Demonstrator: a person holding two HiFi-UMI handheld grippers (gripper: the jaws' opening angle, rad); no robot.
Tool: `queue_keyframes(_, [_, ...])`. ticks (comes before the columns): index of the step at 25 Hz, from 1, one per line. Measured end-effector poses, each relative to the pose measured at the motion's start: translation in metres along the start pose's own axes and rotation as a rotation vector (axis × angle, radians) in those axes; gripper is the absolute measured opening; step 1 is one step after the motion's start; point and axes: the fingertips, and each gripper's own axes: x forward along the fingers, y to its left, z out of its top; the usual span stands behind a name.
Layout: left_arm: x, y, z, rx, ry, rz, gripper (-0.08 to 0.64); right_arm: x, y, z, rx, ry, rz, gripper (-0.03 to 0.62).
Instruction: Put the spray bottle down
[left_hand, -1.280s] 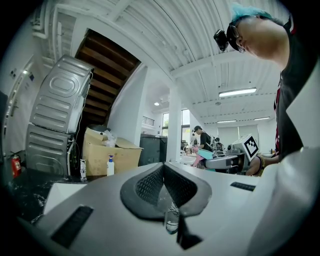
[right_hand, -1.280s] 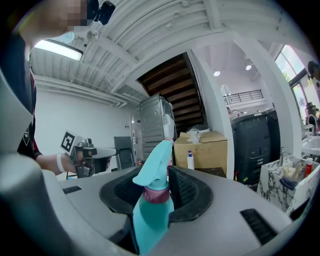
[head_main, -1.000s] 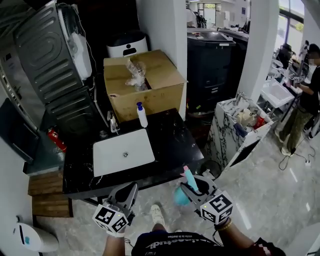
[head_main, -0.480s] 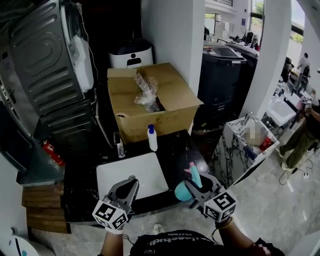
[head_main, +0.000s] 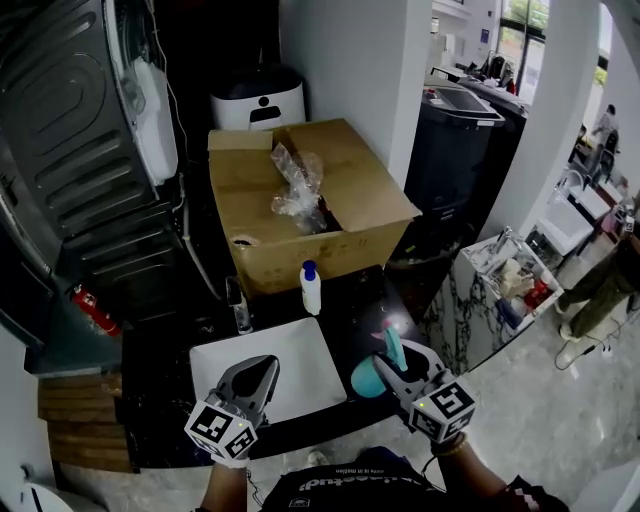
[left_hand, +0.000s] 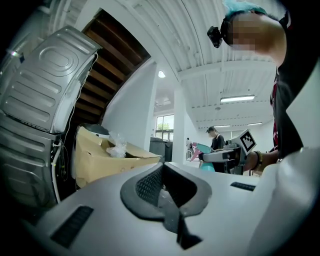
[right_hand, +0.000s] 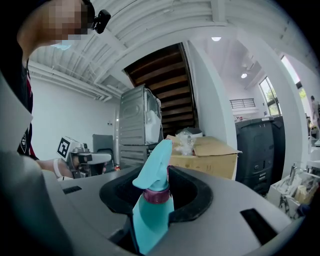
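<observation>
The teal spray bottle (head_main: 368, 378) with a pink collar stands upright between the jaws of my right gripper (head_main: 392, 368), which is shut on its neck. In the right gripper view the spray bottle (right_hand: 152, 210) fills the jaw gap of the right gripper (right_hand: 157, 197). It hangs over the right part of the black countertop (head_main: 355, 305), beside the white basin (head_main: 300, 365). My left gripper (head_main: 260, 372) hovers over the basin's front, jaws together and empty. In the left gripper view the left gripper (left_hand: 165, 192) shows nothing between its pads.
A white pump bottle (head_main: 311, 288) and a faucet (head_main: 238, 305) stand behind the basin. An open cardboard box (head_main: 345, 195) sits at the counter's back. A grey metal appliance (head_main: 70, 150) leans at the left. A marble-patterned unit (head_main: 470, 300) stands to the right.
Both grippers have moved forward from in front of the counter to over it, the right one carrying the spray bottle. The counter and box now lie closer in the head view.
</observation>
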Motion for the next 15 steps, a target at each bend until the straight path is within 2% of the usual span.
queue_keyframes(4, [0.027,0.003,0.002,0.000,0.004,-0.005,0.015,0.009,-0.024,0.000,-0.002,0.011,0.012,0.172])
queue_keyframes(11, [0.069,-0.005,0.009,0.001,0.002,0.048,0.015,0.022,-0.064,0.003,0.005,0.000,0.076,0.172])
queue_keyframes(15, [0.088,-0.011,0.006,0.001,0.006,0.048,0.015,0.023,-0.080,0.001,-0.027,0.012,0.088,0.172])
